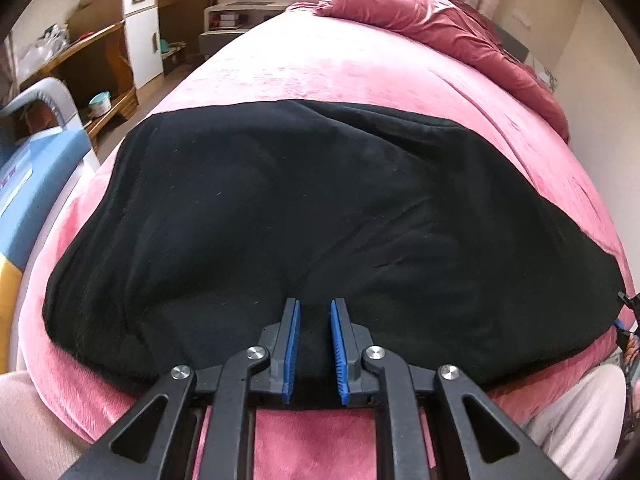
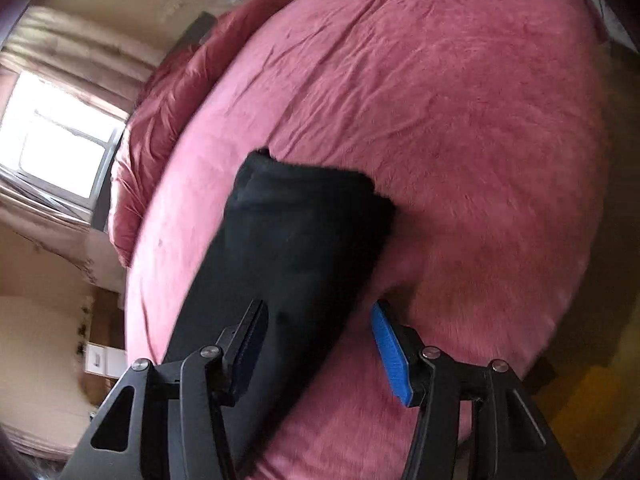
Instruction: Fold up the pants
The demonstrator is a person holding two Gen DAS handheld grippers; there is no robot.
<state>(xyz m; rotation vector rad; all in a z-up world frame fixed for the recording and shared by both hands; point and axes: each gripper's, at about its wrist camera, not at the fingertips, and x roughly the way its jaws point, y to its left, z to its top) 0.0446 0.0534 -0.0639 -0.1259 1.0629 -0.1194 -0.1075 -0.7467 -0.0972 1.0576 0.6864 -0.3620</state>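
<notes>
Left wrist view starts with the left tongs (image 1: 314,308), blue pads a little apart with nothing between them, poised over the near edge of the black pants (image 1: 304,208). These lie folded into a broad dark slab across the pink plush bed (image 1: 320,76). Beyond them a rumpled darker pink duvet (image 1: 432,28) is heaped by the headboard, and at the far left stand a wooden shelf unit (image 1: 96,64) and a white cabinet (image 1: 142,32). From the right wrist view, the right tongs (image 2: 320,312) gape wide over one end of the pants, gripping nothing, with a bright window (image 2: 60,148) off to the far left.
</notes>
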